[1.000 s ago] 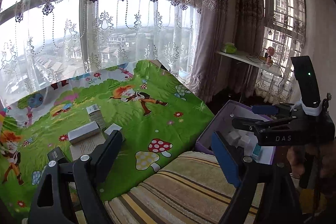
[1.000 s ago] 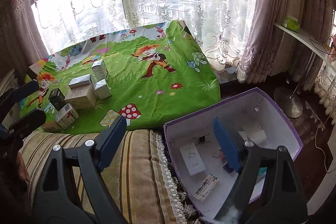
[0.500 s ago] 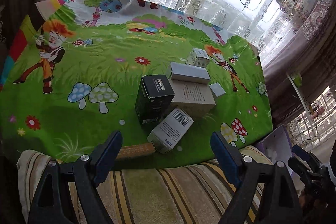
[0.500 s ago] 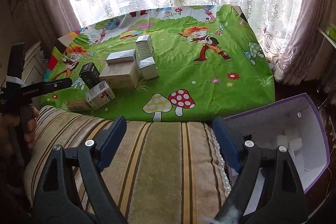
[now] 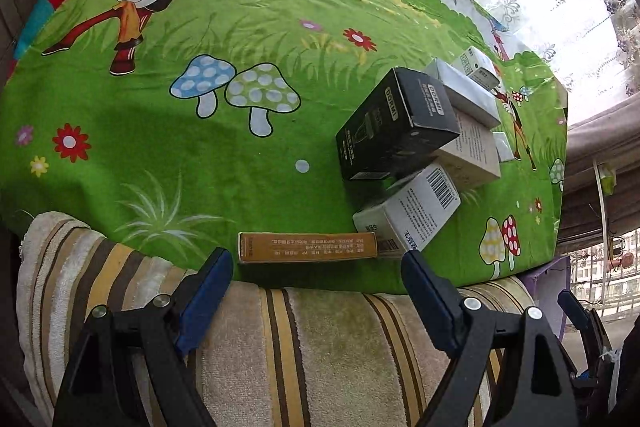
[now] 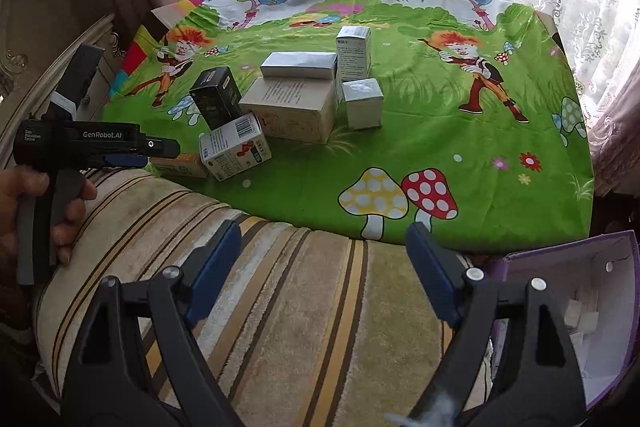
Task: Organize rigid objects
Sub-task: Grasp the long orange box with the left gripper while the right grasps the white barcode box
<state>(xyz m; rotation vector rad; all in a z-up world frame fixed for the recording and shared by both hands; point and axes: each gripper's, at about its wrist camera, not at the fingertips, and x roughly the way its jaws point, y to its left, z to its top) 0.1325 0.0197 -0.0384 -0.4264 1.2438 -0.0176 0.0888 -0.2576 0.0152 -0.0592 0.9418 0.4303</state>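
Several small cartons lie clustered on a green cartoon cloth [image 5: 200, 155]. A flat orange box [image 5: 307, 247] lies nearest, just ahead of my open, empty left gripper [image 5: 316, 291]. Behind it are a white barcode box [image 5: 408, 213], a black box [image 5: 394, 125] and a beige box [image 5: 472, 151]. In the right wrist view the same cluster shows: black box [image 6: 216, 97], barcode box [image 6: 234, 151], beige box [image 6: 290, 109], silver box [image 6: 300, 65], tall white box [image 6: 353, 53], small silver cube [image 6: 362, 103]. My right gripper [image 6: 324, 267] is open and empty over the striped towel [image 6: 304, 307].
A purple-edged open box [image 6: 600, 291] with items inside sits at the right, beyond the cloth's edge. The left gripper's body [image 6: 80, 143] and the hand holding it are at the left. Curtains and windows stand behind the table.
My left gripper swung from the purple box to the carton cluster and closed in on the orange box. My right gripper turned left from the purple box toward the cloth.
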